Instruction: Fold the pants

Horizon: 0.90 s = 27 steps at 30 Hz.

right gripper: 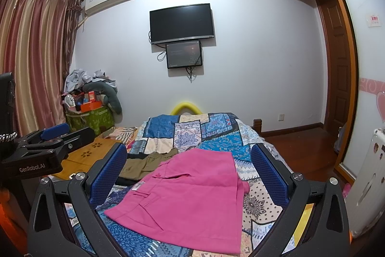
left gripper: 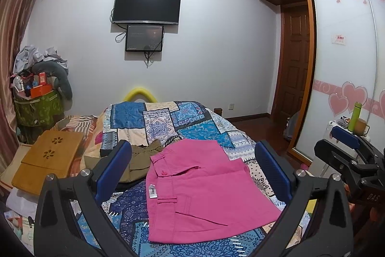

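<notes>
Both the left gripper (left gripper: 192, 170) and the right gripper (right gripper: 189, 172) hang with fingers wide apart, holding nothing, above the pink pants (left gripper: 204, 189) lying folded on the patchwork quilt (left gripper: 168, 119); a pinch could well catch quilt along with cloth and drag the fold askew. At ten o'clock of the pants the olive garment (left gripper: 142, 160) touches their edge and may snag, with the wooden lap tray (left gripper: 48, 160) farther toward nine
</notes>
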Motion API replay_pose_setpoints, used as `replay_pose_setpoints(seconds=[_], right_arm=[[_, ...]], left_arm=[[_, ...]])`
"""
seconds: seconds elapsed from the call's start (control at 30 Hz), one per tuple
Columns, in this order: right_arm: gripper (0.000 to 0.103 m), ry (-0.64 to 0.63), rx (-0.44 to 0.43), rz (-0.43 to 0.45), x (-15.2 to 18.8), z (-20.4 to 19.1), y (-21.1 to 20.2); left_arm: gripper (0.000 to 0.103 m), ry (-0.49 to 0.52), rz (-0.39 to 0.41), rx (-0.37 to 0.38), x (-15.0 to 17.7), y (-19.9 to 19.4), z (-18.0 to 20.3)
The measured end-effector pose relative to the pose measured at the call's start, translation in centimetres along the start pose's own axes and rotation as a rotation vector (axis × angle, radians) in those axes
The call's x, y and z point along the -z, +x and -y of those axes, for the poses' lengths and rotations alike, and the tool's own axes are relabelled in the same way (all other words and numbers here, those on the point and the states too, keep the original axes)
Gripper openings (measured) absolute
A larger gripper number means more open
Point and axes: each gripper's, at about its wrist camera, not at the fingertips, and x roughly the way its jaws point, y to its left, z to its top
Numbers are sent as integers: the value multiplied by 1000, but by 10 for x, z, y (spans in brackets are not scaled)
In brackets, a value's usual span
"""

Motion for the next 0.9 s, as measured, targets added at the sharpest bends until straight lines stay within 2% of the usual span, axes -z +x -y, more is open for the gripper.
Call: replay_pose_setpoints(seconds=[0.9], right_arm=[[102,4,5,3,-3,2,-3]], left_arm=[[103,3,1,5,0,-2,3]])
